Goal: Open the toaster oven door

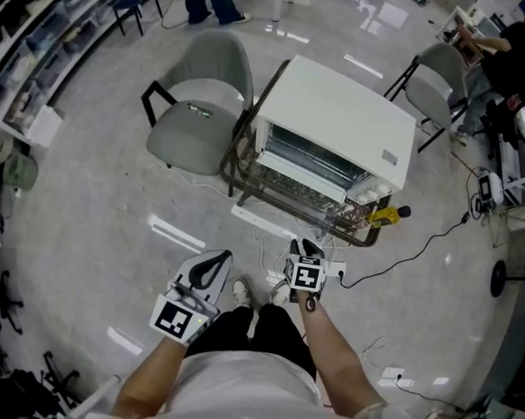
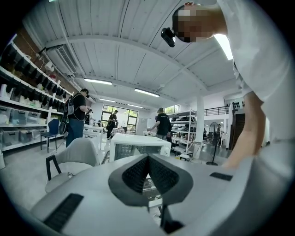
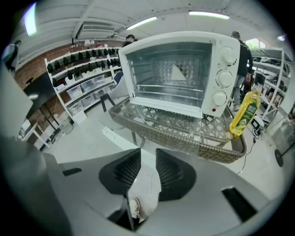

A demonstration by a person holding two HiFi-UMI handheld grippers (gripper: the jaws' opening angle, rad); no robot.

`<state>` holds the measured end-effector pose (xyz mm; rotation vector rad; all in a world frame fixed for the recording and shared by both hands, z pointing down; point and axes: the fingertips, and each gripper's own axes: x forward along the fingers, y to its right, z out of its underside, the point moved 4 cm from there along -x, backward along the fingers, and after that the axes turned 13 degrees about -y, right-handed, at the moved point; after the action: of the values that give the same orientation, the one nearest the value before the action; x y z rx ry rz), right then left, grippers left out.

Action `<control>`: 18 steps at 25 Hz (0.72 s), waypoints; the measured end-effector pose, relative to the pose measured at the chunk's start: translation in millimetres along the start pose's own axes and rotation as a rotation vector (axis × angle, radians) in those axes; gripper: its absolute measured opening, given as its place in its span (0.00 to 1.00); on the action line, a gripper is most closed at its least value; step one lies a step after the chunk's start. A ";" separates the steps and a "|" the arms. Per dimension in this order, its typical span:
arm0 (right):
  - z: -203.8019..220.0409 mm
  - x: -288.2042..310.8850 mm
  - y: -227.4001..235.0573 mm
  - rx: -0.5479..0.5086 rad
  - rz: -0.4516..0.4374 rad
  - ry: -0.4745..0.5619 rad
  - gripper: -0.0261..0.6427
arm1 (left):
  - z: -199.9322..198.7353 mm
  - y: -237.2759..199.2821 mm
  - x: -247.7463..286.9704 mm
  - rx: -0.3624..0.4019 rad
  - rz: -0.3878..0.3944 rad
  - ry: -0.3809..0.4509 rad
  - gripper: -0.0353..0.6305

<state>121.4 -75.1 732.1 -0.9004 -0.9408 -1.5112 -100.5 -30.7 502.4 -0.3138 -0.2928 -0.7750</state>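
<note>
The white toaster oven (image 1: pixel 336 112) stands on a low wicker-rimmed glass table (image 1: pixel 238 173) ahead of me. In the right gripper view the oven (image 3: pixel 170 69) fills the upper middle. Its rack shows inside, and the door looks folded down, with a white edge under the opening. My right gripper (image 1: pixel 309 248) hovers short of the table's near edge. Its jaws (image 3: pixel 147 159) stand a little apart with nothing between them. My left gripper (image 1: pixel 215 261) is held lower left, away from the oven, with its jaw tips (image 2: pixel 147 159) together and holding nothing.
A yellow bottle (image 1: pixel 384 216) stands at the table's right corner beside the oven. A grey chair (image 1: pixel 197 115) sits to the left of the table and another chair (image 1: pixel 438 77) is behind to the right. A power strip (image 1: pixel 334 270) and a black cable (image 1: pixel 417 250) lie on the floor.
</note>
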 end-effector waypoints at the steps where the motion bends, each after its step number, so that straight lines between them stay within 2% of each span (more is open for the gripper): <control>1: -5.9 -6.1 2.1 0.001 -0.004 0.020 0.19 | -3.9 2.2 1.1 0.004 0.004 0.006 0.08; 4: -24.9 -28.7 6.4 -0.006 -0.035 0.082 0.09 | -15.6 7.0 5.2 0.018 0.010 0.029 0.08; 10: -60.9 -89.4 13.5 -0.021 -0.196 0.236 0.07 | -46.9 13.5 8.1 0.030 -0.008 0.097 0.08; 18: -116.6 -182.9 39.4 -0.044 -0.231 0.457 0.07 | -99.1 27.6 -8.9 0.071 -0.067 0.194 0.08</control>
<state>177.0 -114.4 522.4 -0.4517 -0.6917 -1.8394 -72.6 -44.1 403.9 -0.1611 -0.1477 -0.8524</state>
